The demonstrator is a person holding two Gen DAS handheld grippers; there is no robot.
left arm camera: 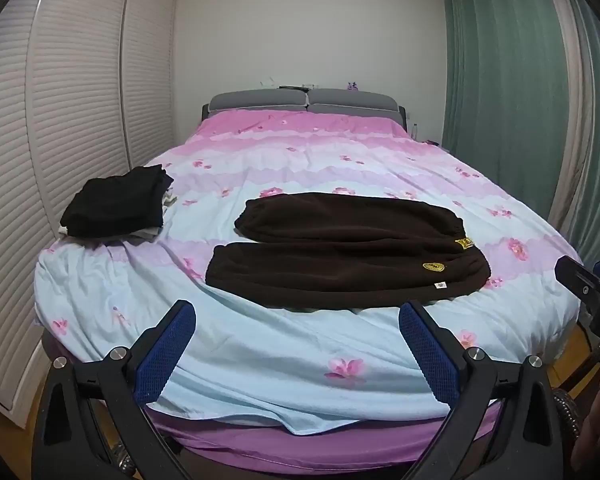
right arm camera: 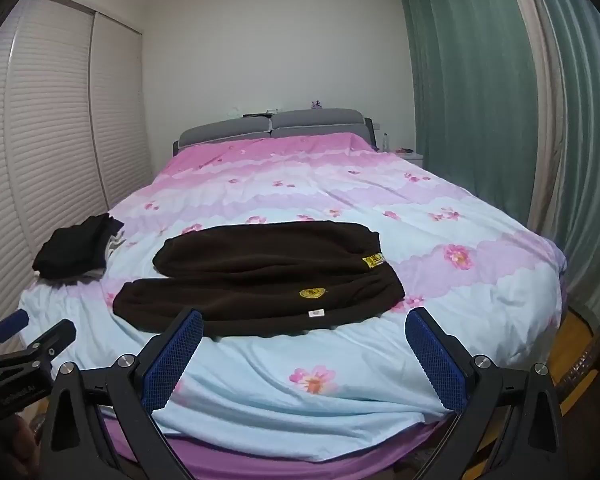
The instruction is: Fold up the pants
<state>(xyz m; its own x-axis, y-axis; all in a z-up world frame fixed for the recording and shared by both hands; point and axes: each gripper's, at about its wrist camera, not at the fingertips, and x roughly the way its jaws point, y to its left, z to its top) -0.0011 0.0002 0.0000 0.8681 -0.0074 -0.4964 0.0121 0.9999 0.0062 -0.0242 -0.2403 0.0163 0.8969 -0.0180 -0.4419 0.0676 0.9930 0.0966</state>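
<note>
Dark brown fleece pants (left arm camera: 340, 252) (right arm camera: 260, 280) lie flat across the bed, legs pointing left, waistband with yellow patches on the right. My left gripper (left arm camera: 296, 316) hovers open above the bed's near edge, short of the pants, nothing between its blue pads. My right gripper (right arm camera: 304, 324) is likewise open and empty, just in front of the pants' near leg. The right gripper's tip also shows at the right edge of the left wrist view, and the left gripper's tip at the lower left of the right wrist view.
A pile of folded black clothes (left arm camera: 118, 202) (right arm camera: 76, 248) rests at the bed's left side. The bed has a pink and light-blue floral duvet (left arm camera: 300, 364) (right arm camera: 480, 304). Louvred wardrobe doors (left arm camera: 60, 120) stand left, green curtains (left arm camera: 508, 100) right, grey headboard (left arm camera: 304, 101) behind.
</note>
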